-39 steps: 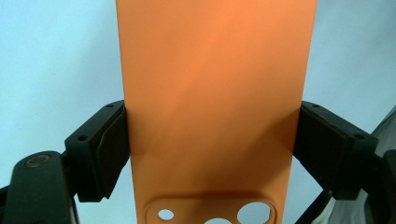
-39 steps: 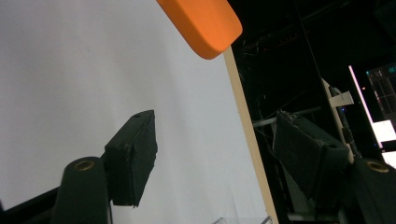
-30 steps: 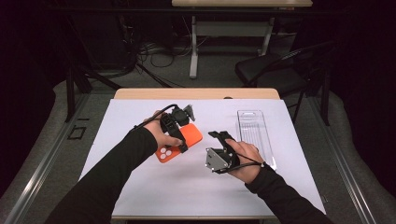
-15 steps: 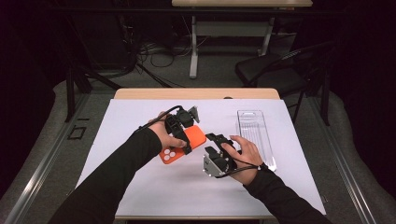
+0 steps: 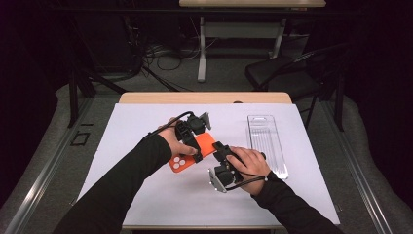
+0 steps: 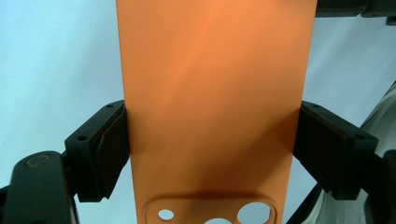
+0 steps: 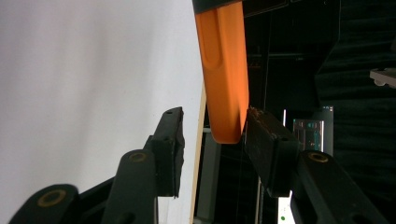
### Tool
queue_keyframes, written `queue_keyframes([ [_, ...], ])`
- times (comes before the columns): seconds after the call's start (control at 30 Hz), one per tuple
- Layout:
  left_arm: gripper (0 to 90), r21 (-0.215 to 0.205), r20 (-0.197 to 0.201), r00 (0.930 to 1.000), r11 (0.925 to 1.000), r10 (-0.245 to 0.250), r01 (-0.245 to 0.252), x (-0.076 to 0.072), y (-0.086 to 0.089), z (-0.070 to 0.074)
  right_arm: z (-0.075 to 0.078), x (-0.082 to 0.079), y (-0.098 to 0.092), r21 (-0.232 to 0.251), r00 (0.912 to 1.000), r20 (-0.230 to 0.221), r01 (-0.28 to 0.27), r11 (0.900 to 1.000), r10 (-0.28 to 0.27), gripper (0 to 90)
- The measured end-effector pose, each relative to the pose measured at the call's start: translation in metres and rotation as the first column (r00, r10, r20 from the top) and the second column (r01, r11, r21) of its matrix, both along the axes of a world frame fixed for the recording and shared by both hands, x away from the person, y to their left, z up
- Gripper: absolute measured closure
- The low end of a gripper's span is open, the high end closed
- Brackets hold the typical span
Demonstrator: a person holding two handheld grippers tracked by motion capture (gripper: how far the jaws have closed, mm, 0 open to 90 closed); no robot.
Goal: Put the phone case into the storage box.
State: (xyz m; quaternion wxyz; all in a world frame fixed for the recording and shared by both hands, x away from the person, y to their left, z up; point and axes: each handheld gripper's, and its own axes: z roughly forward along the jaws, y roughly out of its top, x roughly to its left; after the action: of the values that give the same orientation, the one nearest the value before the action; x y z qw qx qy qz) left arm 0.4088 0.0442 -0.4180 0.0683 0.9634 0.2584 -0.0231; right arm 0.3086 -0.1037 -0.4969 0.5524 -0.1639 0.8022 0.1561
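Because the orange phone case (image 6: 212, 93) is clamped across its width by the left gripper (image 5: 192, 134), it hangs clear of the table with its free end pointing toward the other hand, which looks like a deliberate way of offering that end for a second grip. In the left gripper view both pads press on the long edges of the case, one on each side, so the hold is firm and the case cannot swing. Seen from above, the case (image 5: 192, 153) sits over the middle of the white sheet (image 5: 122, 146), tilted, with its camera end nearest the person.

The case is a plain, matte orange shell, flat and smooth on its back, with rounded corners. A raised panel at one end carries three round holes for lenses. In the right gripper view its edge (image 7: 223, 70) shows a long shallow slot, probably for side buttons.

The right gripper (image 7: 212, 140) has just been closing on that free end. The tip of the case sits between its jaws, touching one pad while a gap remains to the other, so it does not grip yet. I judge it is about to pinch the end, perhaps to bend or steady the shell.

A clear plastic tray (image 5: 266, 144) lies apart, on the right.
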Motion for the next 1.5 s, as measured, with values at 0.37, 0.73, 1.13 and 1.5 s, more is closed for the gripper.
queue_keyframes([
  [0.37, 16.4, -0.008, -0.020, 0.9998, 1.0000, -0.005, 0.005, 0.001, -0.004, -0.004, 0.000, 0.000, 0.001, -0.012, 0.9995, 0.033, 0.002, 1.000, -0.001, 65.1],
  [0.73, 16.4, -0.036, -0.083, 0.9965, 0.9993, 0.004, -0.007, 0.006, -0.005, -0.008, -0.003, -0.002, 0.000, -0.050, 0.9985, 0.054, 0.000, 0.999, 0.002, 69.3],
  [1.13, 16.4, -0.047, -0.126, 0.9918, 0.9986, 0.017, -0.023, 0.008, -0.004, -0.010, -0.005, 0.000, -0.001, -0.061, 0.9977, 0.068, 0.006, 0.998, -0.002, 70.7],
  [1.5, 16.4, -0.054, -0.133, 0.9908, 0.9980, 0.025, -0.032, 0.008, -0.003, -0.011, -0.007, 0.001, 0.001, -0.063, 0.9976, 0.069, 0.013, 0.998, -0.009, 72.8],
])
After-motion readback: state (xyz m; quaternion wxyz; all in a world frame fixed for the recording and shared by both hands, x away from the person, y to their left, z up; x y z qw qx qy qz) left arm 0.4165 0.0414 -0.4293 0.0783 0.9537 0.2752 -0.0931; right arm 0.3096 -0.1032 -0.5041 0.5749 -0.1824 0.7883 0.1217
